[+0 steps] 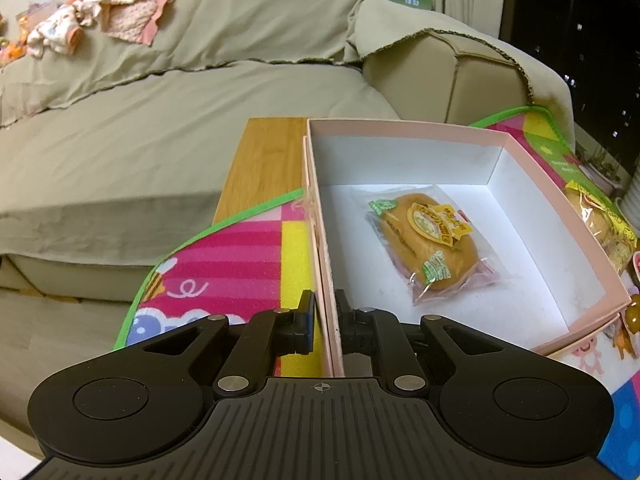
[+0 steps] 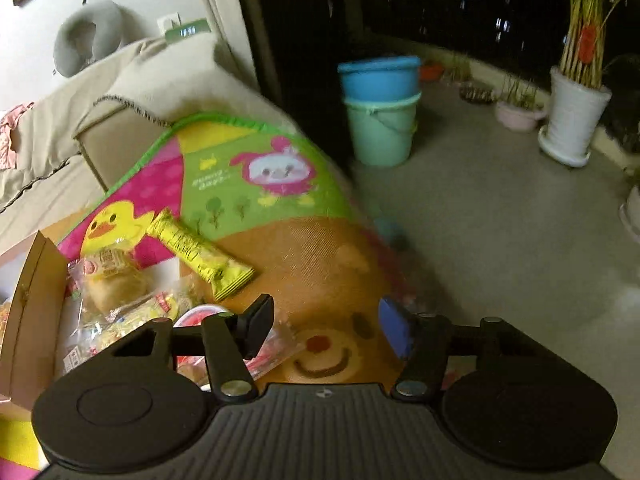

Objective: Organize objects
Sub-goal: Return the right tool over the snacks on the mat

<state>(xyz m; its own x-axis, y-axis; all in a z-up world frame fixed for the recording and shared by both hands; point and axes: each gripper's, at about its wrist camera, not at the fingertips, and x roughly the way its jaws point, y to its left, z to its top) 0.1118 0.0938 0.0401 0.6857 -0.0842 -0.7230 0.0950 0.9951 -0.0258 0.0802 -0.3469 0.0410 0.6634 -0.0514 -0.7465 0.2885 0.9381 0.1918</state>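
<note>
Left gripper [image 1: 325, 312], angled downward, pinches the pink box [image 1: 552, 216] wall; right gripper [image 2: 326, 326], angled downward, jaws spread, empty above the play mat [image 2: 288, 256].

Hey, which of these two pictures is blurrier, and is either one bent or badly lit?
Right wrist view: smeared by motion blur, worst on the stacked buckets and play mat, dim toward the dark window. Left wrist view: sharp and evenly lit, the wrapped bun in the pink box crisp. Both views: fisheye bending at the edges, the sofa curving.
</note>
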